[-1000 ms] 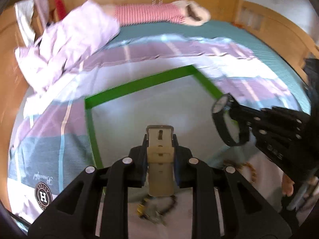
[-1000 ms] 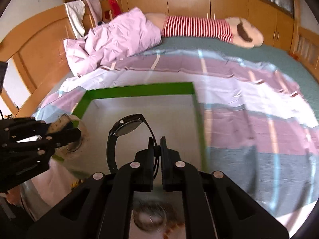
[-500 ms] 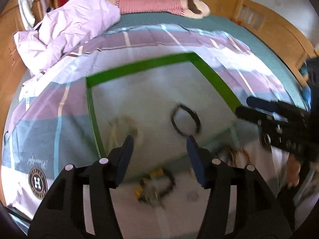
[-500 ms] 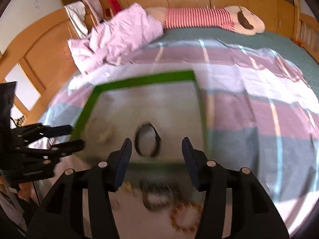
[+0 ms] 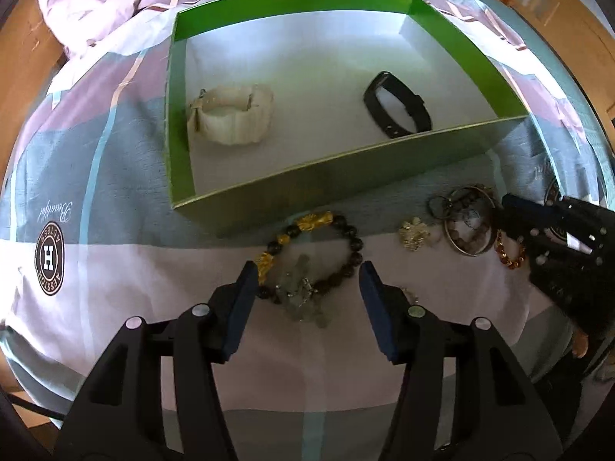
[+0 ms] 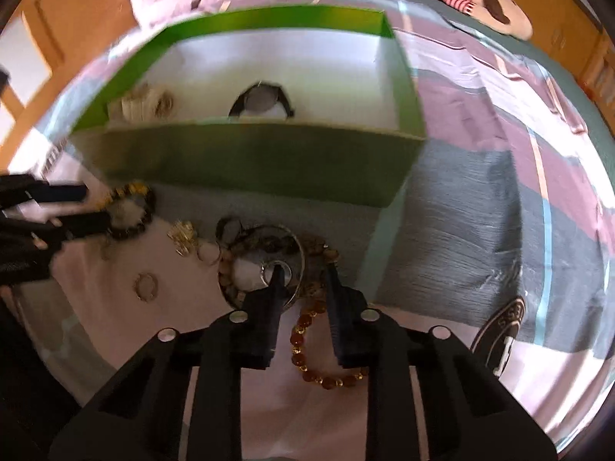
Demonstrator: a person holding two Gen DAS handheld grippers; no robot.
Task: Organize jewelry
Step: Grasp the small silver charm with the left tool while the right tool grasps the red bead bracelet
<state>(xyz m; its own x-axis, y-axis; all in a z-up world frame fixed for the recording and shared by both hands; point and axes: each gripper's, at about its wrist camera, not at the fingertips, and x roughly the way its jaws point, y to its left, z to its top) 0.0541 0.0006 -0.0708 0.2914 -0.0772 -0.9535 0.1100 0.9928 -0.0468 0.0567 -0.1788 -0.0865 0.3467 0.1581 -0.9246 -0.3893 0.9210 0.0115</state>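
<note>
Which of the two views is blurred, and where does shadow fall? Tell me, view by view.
Left wrist: sharp, fisheye-curved at the edges; the green box's near wall shades the bedspread up to the beaded bracelet. Right wrist: motion-smeared, the watches in the box indistinct.

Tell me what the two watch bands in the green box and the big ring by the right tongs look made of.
Cream watch band: matte, ribbed, likely rubber or silicone. Black band: smooth, dull, probably silicone or plastic. Bangle: thin, shiny grey rim, apparently metal.
</note>
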